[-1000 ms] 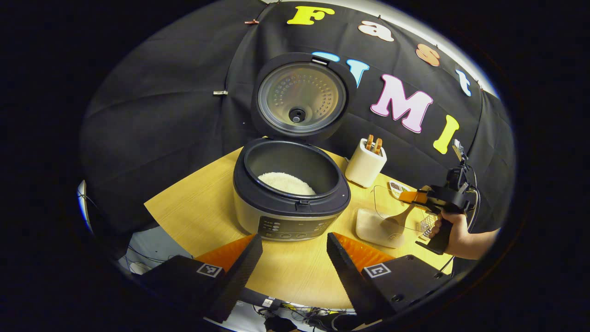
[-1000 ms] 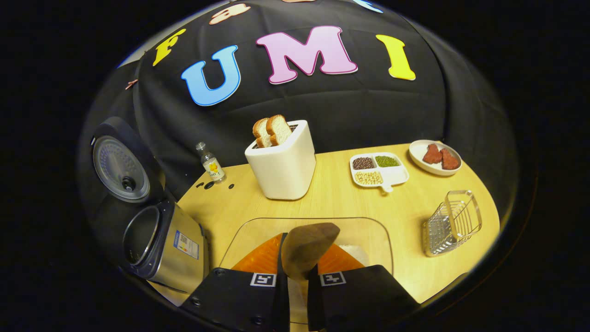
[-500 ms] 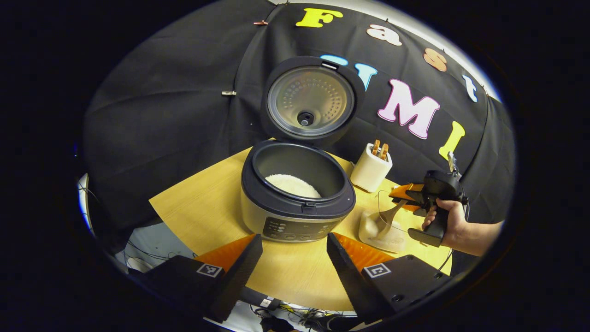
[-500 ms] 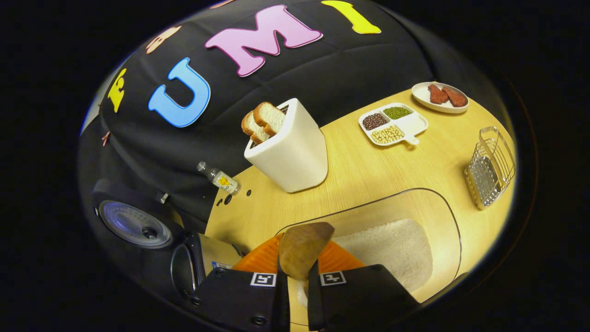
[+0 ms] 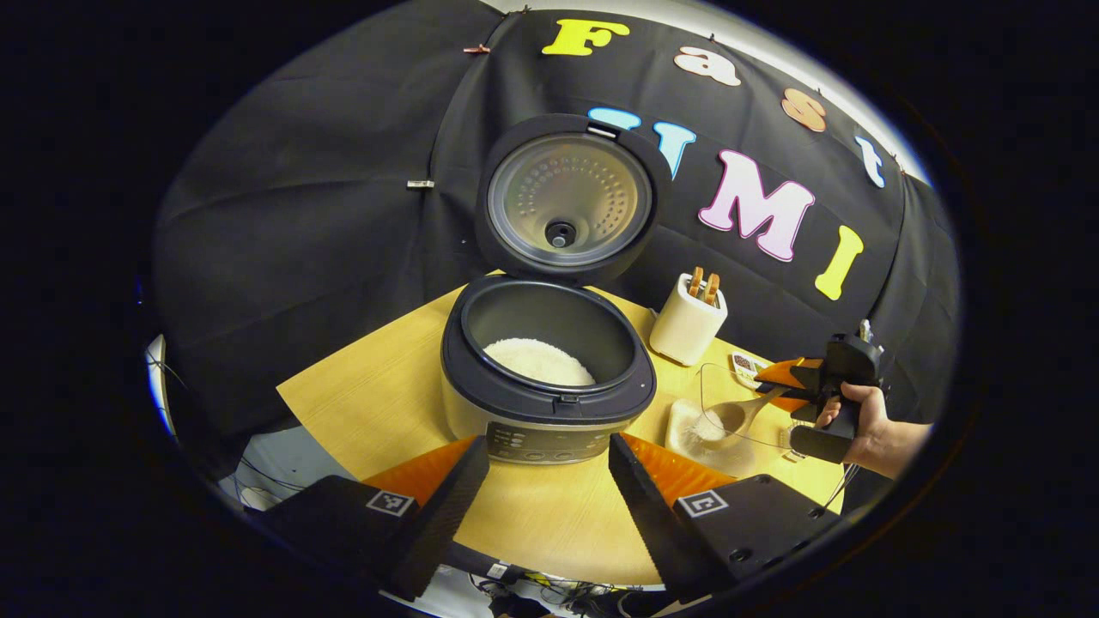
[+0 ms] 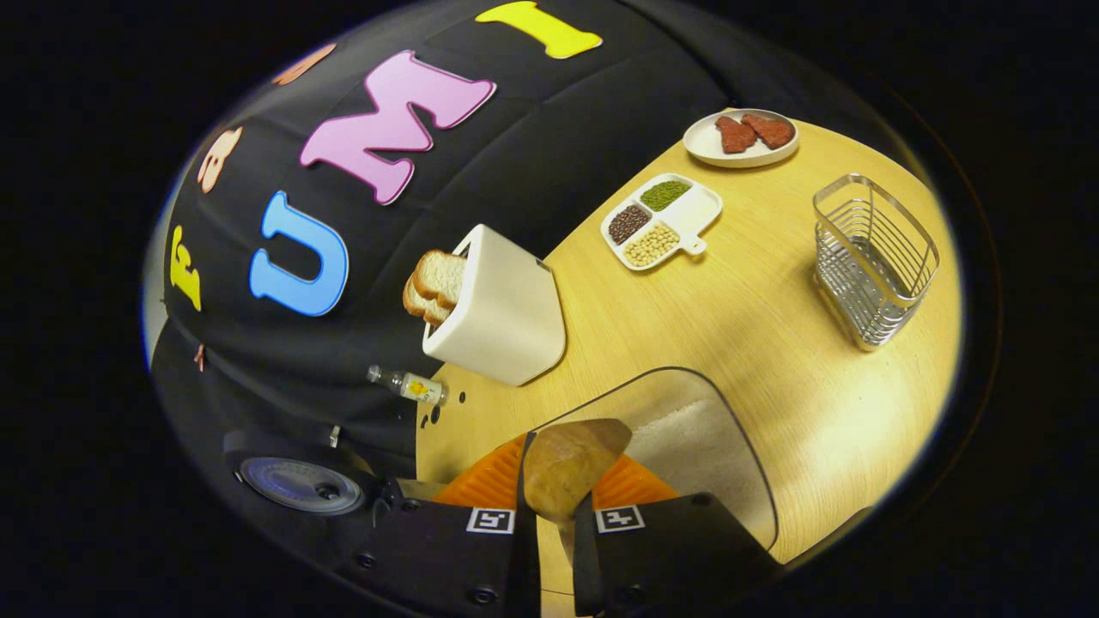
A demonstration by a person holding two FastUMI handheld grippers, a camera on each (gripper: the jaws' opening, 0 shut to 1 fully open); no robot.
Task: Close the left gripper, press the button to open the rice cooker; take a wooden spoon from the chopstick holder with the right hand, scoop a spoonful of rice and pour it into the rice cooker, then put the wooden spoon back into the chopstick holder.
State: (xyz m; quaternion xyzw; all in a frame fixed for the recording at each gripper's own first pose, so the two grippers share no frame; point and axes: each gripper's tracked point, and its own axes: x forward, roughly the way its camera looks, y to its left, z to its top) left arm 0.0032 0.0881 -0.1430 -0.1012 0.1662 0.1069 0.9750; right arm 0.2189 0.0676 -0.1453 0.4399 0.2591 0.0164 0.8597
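The rice cooker stands open on the wooden table, lid upright and white rice in its pot. My left gripper hovers open just in front of its control panel, holding nothing. In the left gripper view, a hand holds my right gripper off to the right. It is shut on the wooden spoon, whose bowl dips into the rice in the clear container. From the right gripper, the spoon sticks out over that container. The wire chopstick holder stands at the right.
A white toaster with bread slices stands behind the container. Farther back are a divided dish of beans and a plate of meat. A small bottle stands by the wall, near the cooker's lid.
My right gripper has rolled and lowered, bringing the spoon's bowl down into the container's rice. The left gripper has barely shifted and stays open.
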